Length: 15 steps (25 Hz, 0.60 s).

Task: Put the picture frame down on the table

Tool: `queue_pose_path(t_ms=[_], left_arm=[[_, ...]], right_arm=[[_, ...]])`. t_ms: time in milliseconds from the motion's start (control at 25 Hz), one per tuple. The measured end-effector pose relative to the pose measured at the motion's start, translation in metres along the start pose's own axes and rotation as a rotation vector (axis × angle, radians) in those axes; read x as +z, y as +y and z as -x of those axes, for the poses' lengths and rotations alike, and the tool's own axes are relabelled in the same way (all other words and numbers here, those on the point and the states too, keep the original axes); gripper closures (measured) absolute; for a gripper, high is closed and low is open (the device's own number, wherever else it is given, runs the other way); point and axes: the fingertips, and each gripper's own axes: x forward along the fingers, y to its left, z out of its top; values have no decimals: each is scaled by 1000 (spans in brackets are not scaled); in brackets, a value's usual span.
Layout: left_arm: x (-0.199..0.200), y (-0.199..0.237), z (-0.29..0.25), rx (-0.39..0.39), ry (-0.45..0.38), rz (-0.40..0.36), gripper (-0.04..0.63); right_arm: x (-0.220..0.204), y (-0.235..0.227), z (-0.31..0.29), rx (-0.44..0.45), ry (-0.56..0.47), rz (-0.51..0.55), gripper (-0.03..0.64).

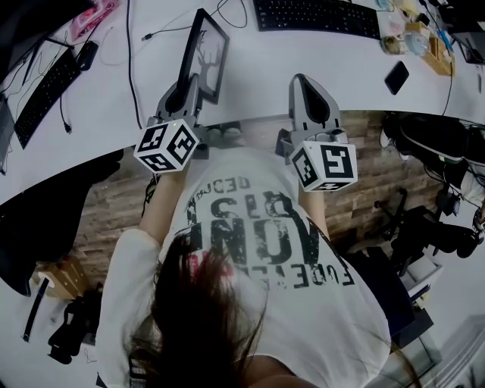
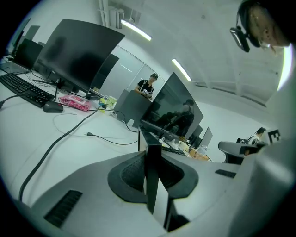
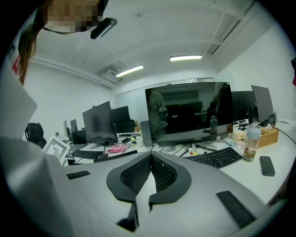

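Head view and both gripper views. We recorded the left gripper [image 1: 184, 92] clamped on the lower edge of the picture frame [image 1: 208, 51], its jaws narrowed to the frame's thickness. The frame stood on edge, leaning a little, over the white table [image 1: 250, 72] near the table's front edge; we could not tell whether it touched the surface. It had a thin black border around a pale picture bearing a dark, branching, antler-like silhouette. In the left gripper view it appeared edge-on between the ribbed pads [image 2: 132, 173], a narrow dark slab with a pale face on one side. The right gripper [image 3: 150, 156] was held beside the left one, apart from the frame; its jaws met at the tips with nothing between them. A black keyboard [image 1: 314, 15] lay farther back on the table, and a dark phone [image 1: 396, 76] lay to the right. Each gripper carried its marker cube [image 1: 167, 145] at the near end.
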Motion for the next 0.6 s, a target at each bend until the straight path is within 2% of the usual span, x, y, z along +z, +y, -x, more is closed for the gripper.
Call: queue_pose_path(t_ms=[600], left_arm=[[-19, 4, 4, -6, 86, -49, 552]], right_arm=[[3, 8, 2, -13, -3, -12, 617]])
